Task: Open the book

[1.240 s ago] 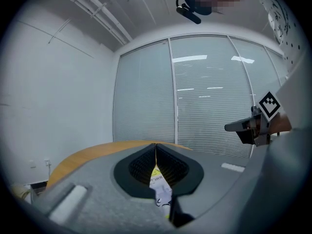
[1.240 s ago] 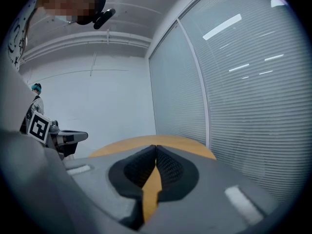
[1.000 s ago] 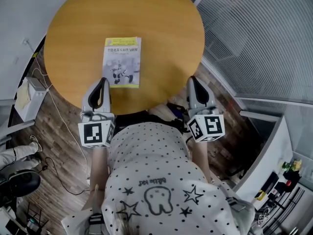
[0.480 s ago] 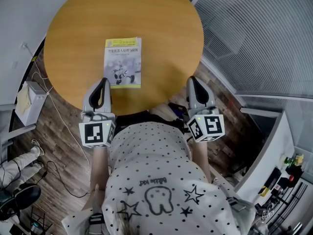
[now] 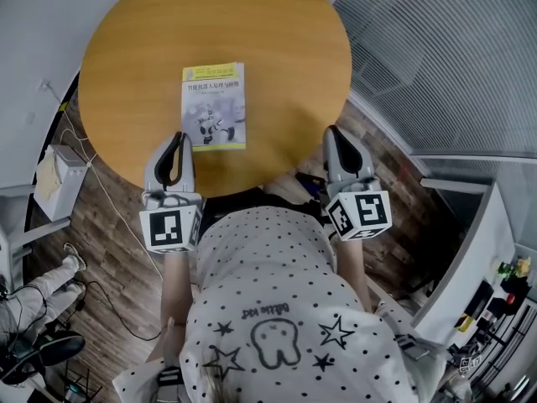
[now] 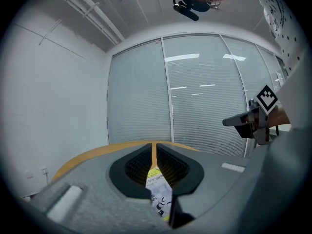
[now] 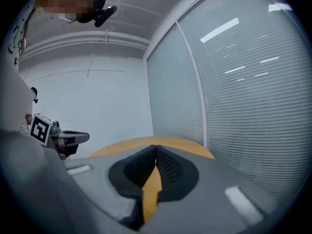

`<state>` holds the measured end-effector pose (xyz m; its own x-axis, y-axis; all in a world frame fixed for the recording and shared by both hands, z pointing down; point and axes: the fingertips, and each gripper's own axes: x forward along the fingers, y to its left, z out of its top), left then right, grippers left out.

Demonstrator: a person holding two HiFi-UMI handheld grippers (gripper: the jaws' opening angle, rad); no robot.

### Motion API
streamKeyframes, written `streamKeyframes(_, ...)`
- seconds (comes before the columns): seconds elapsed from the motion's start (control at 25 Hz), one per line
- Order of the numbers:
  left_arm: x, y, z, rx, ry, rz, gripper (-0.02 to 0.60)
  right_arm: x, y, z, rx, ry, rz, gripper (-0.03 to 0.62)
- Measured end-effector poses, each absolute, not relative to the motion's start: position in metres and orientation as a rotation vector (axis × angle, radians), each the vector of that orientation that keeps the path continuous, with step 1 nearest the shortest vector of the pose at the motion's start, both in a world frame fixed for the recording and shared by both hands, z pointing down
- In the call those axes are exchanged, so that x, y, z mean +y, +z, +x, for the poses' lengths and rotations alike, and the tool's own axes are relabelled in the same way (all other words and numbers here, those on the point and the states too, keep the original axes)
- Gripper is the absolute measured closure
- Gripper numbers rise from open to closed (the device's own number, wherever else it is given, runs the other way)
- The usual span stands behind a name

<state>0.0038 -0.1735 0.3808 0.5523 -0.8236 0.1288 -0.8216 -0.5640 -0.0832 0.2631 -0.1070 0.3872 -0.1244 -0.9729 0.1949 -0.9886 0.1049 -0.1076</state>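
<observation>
Task stage: not begun, judging by the layout; the book (image 5: 214, 106) lay shut and flat with its front cover up; no page was lifted and neither tool touched it.

Book's place: on the round wooden table (image 5: 277, 49), on the half nearer the person, left of the middle; its near short edge was close to the table's rim.

Left gripper (image 5: 177, 139): jaws pressed together with nothing between them; it hovered at the table's near rim, just beside the book's near left corner, apart from it; in the left gripper view the cover showed beyond and below the closed tips.

Right gripper (image 5: 335, 134): jaws likewise pressed together and empty; it sat at the near right rim of the table, well apart from the book; only bare wood showed past its tips in the right gripper view.

What was left: all of it, as I read it; a cover edge had to be caught, lifted and turned over, probably with the other tool steadying the book.

Cover writing: a yellow band across the top; dark title lines on pale grey beneath, too small to read; a small black-and-white figure below them.

Other marks: black-and-white square patterns on each gripper's cube; lettering on the person's dotted shirt, not legible with any confidence.
</observation>
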Motion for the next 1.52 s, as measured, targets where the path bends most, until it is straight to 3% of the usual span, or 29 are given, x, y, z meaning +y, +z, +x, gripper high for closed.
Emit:
streamKeyframes(0.04,-0.173,0.381,0.005,1.45,-0.251,-2.762,0.558,-0.106,0.386,0.263,-2.281,0.324,2.028,0.589)
streamKeyframes(0.08,-0.173,0.382,0.006,1.439,-0.263,-2.768,0.484,-0.105,0.386,0.262,-2.283,0.324,2.027,0.589)
streamKeyframes(0.12,-0.173,0.383,0.009,1.426,-0.278,-2.77,0.462,-0.104,0.385,0.263,-2.284,0.324,2.026,0.589)
streamKeyframes(0.72,-0.157,0.495,0.071,0.91,-0.884,-2.615,0.408,-0.091,0.377,0.273,-2.266,0.329,2.07,0.589)
streamKeyframes(1.52,-0.145,0.627,0.103,0.339,-1.394,-2.436,0.387,-0.069,0.374,0.301,-2.207,0.312,2.15,0.589)
